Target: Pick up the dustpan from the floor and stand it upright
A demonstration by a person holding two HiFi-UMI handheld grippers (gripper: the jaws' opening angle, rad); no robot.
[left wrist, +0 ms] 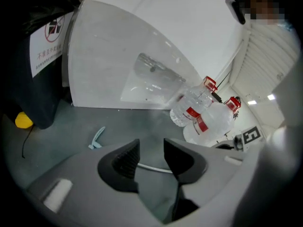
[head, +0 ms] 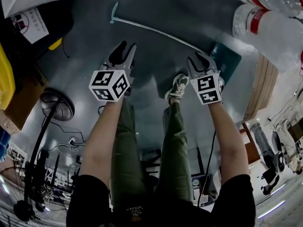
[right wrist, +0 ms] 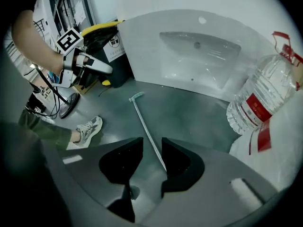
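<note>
The right gripper (head: pixel 201 60) covers part of the dustpan (head: pixel 230 60) in the head view, where the water bottles (head: pixel 272 30) run off the upper right edge. In the right gripper view the handle (right wrist: pixel 144 126) disappears behind the jaws.

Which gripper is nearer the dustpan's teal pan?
Right. The right gripper is just beside the teal pan; the left gripper is farther off, by the handle.

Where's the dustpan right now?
In the head view the dustpan lies on the floor: its teal pan by the right tongs near the water bottles, its long handle reaching left.
</note>
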